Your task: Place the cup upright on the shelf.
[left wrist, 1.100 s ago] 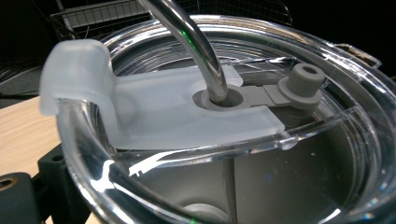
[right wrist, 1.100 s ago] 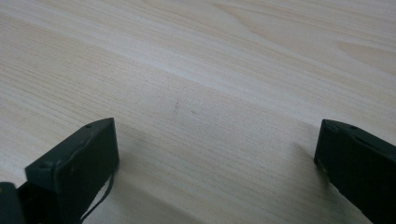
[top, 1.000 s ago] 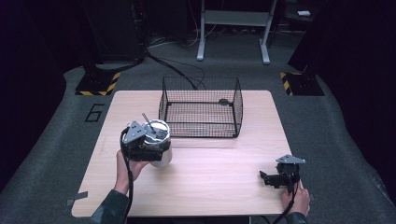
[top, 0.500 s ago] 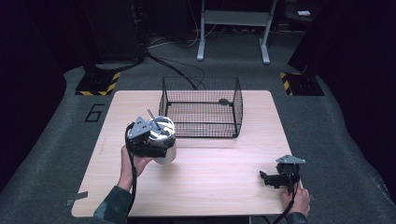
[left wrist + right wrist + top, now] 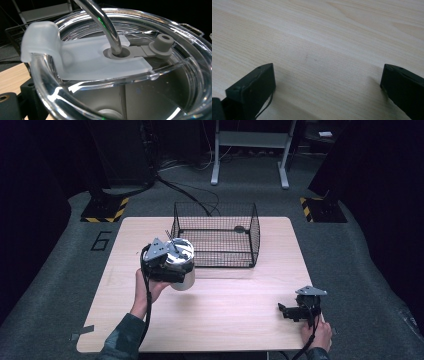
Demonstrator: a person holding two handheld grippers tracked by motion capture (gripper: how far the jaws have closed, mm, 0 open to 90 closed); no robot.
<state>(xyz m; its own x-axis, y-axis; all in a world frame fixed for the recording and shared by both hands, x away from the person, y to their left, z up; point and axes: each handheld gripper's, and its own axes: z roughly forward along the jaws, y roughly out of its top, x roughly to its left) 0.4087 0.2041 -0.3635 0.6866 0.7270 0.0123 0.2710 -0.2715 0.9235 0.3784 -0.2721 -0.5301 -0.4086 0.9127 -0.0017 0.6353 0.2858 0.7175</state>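
Two grippers are seen from above. Nearest, the right gripper point(image 5: 292, 312) is rested on the bare table point(image 5: 235, 320) at its near right corner, jaws spread wide with nothing between them. Farther in, the left gripper point(image 5: 167, 262) is clenched on a steel tumbler point(image 5: 182, 270), which is held above the tabletop, just left of the wire basket point(image 5: 215, 240); its clear lid point(image 5: 120, 62) and metal straw point(image 5: 105, 22) are shown close up in the left gripper view. The carrying step is judged to be in hand. Next, the tumbler must be raised over the basket's near rim and lowered inside before the grip is released.
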